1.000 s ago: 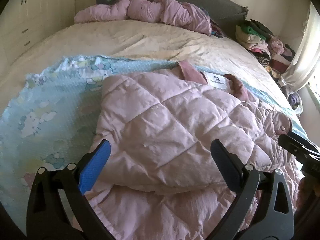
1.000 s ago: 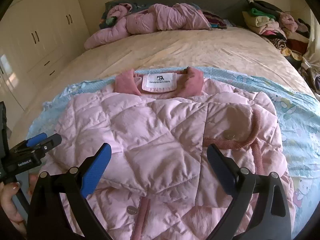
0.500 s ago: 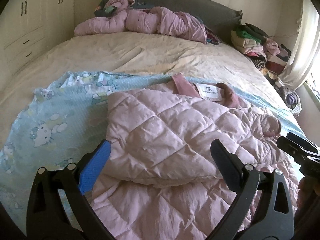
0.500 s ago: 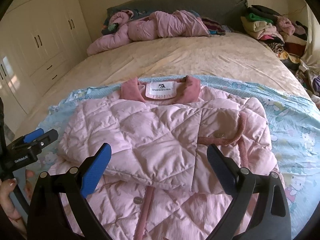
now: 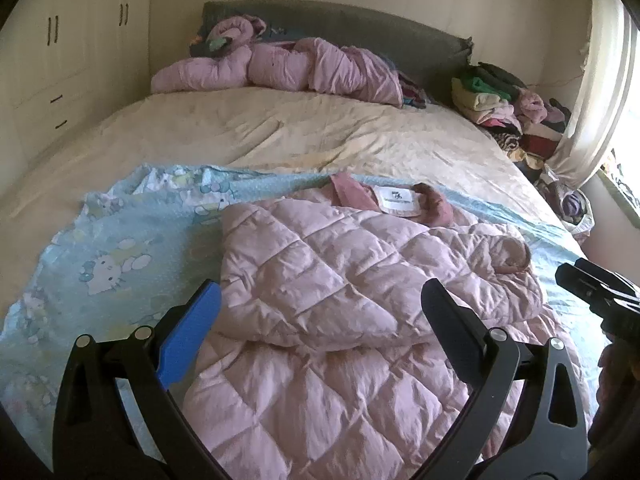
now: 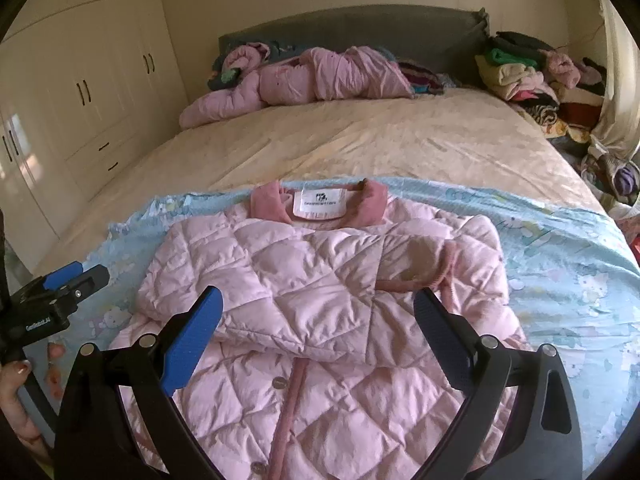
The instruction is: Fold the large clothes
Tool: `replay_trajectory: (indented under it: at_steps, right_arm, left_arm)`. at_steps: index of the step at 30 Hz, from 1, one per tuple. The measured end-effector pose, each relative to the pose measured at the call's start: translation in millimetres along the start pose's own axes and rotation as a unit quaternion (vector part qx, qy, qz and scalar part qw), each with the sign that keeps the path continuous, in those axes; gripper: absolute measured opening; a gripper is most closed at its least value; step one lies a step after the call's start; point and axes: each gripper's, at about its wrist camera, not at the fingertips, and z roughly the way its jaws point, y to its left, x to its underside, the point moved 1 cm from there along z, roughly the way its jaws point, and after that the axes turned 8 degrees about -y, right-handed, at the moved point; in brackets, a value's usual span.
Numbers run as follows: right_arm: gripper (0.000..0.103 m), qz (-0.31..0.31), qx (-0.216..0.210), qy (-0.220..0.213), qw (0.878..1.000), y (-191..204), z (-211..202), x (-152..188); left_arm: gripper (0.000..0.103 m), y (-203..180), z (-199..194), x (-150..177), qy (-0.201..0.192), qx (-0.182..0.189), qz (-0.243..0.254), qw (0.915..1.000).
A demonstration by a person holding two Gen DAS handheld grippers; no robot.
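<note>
Lying on a light-blue cartoon-print blanket (image 6: 568, 256) across the near end of the bed (image 6: 360, 140), the pink quilted jacket (image 6: 320, 280) shows a white neck label (image 6: 319, 204) whose print is too small to read; the only legible writing is "GenRobot.AI" on the body of the left tool (image 6: 60, 300), seen from the right wrist view. The left tool (image 5: 320, 312) is spread wide and holds nothing, hovering above the jacket's folded-over sleeves. The right tool (image 6: 318, 320) is likewise wide open and empty above the jacket's front placket. Beyond both tools the cream bedspread lies bare up to a heap of pink clothing (image 6: 296, 80) at the headboard; stacked garments (image 6: 532, 76) crowd the far right corner.
</note>
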Motion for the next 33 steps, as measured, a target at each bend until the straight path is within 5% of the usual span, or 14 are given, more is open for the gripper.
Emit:
replay_trajectory:
  at_steps: [33]
  right_arm:
    - [0.096,0.003,-0.018,-0.055,0.998,-8.4,-140.0,43.8]
  left_arm:
    - [0.093,-3.9,-117.5,54.0,-0.029,-0.011,0.010,0.9995]
